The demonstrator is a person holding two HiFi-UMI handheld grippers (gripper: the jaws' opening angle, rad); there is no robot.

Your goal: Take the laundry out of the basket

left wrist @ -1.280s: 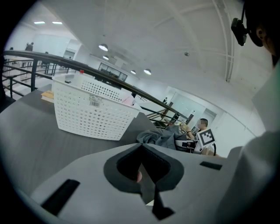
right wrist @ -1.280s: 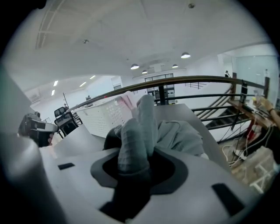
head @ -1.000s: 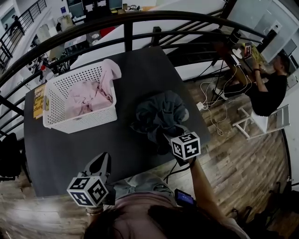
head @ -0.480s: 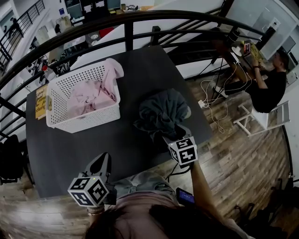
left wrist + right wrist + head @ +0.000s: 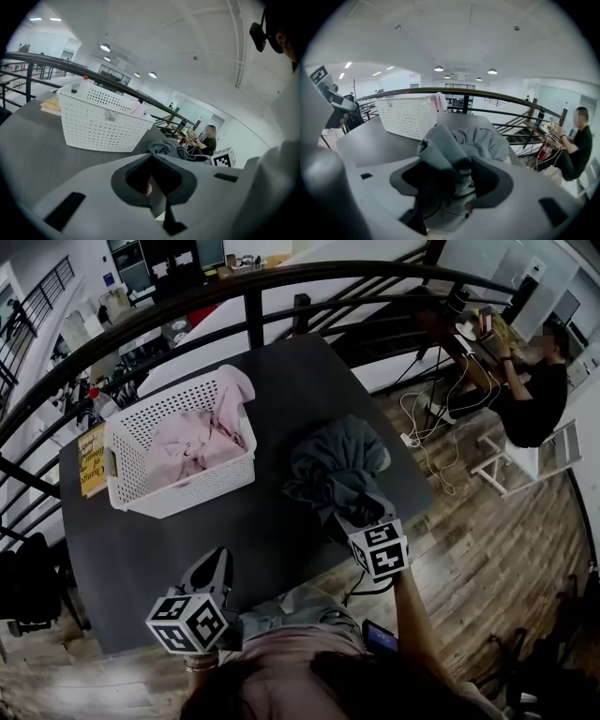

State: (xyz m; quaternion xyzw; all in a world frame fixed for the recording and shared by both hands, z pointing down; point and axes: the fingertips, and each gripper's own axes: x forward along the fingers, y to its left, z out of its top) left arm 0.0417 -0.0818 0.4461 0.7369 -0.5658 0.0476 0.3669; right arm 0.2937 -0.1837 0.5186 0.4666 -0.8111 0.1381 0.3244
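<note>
Beside the white basket (image 5: 183, 491), fingers of the right gripper (image 5: 460, 176) have just been opening to leave the grey garment (image 5: 337, 460) between them on the table (image 5: 281, 390); the left gripper (image 5: 214, 564) waits, fingers clenched, empty.

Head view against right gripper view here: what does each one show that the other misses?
Only the head view: the pink laundry piled inside the white basket and the yellow book beside it. Only the right gripper view: a fold of the grey garment between the right gripper's jaws, which have just been opening. Both: basket, garment, railing, seated person.
</note>
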